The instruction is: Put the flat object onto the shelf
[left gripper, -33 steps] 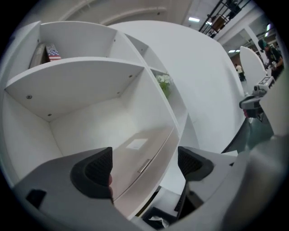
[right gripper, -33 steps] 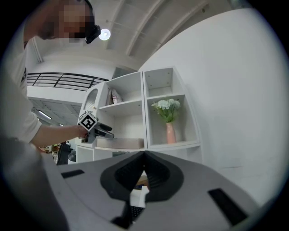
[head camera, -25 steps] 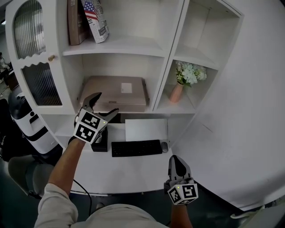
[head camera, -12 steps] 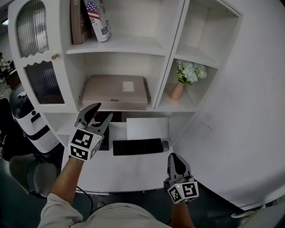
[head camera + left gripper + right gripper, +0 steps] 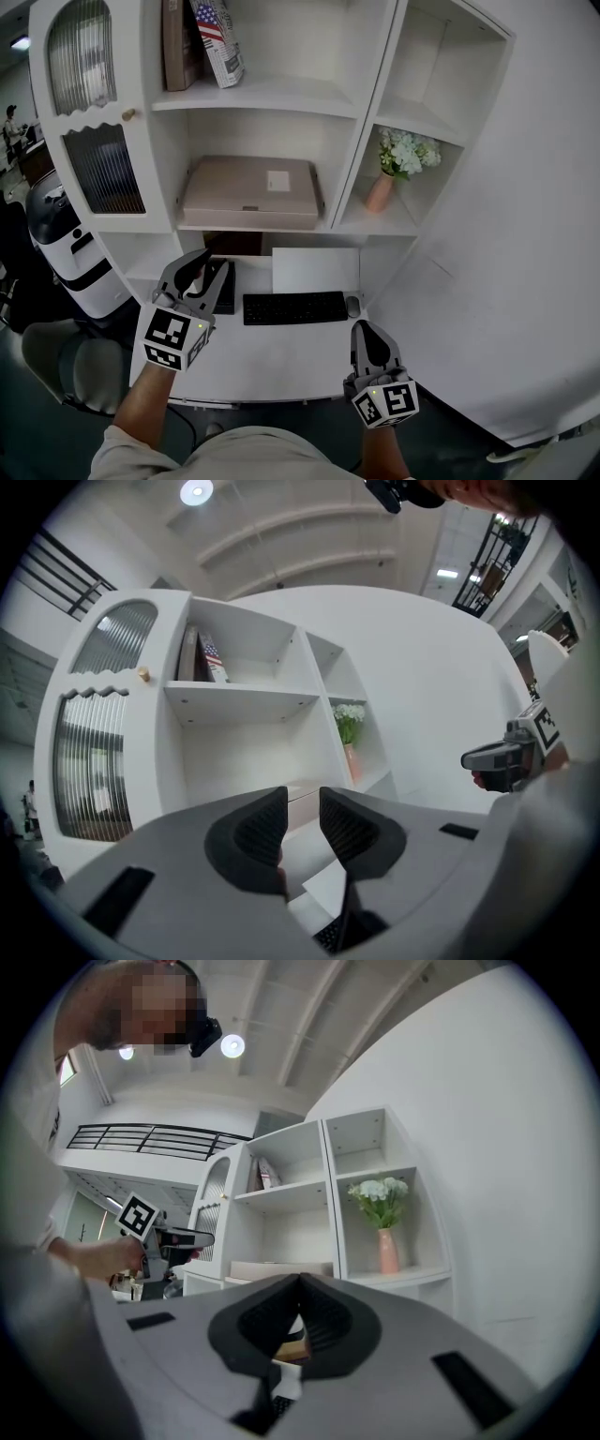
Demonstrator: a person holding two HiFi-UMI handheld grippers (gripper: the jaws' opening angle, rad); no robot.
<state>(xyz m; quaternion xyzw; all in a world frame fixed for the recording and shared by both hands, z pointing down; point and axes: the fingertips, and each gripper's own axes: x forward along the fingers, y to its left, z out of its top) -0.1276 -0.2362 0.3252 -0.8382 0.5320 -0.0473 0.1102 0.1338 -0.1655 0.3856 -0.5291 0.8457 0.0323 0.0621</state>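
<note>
1. Flat beige box [image 5: 251,192] lay on the middle shelf [image 5: 349,227], clear of both tongs.
2. Left tongs [image 5: 214,263] hung above the counter [image 5: 281,352]; jaws had just been closing to a narrow gap, nothing between.
3. Right tongs [image 5: 372,331] pressed together, empty.

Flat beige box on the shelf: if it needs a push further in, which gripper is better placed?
Left, probably. The left gripper, its empty jaws just closing, hovers in front of the box; the right gripper is farther back and off to the right.
</note>
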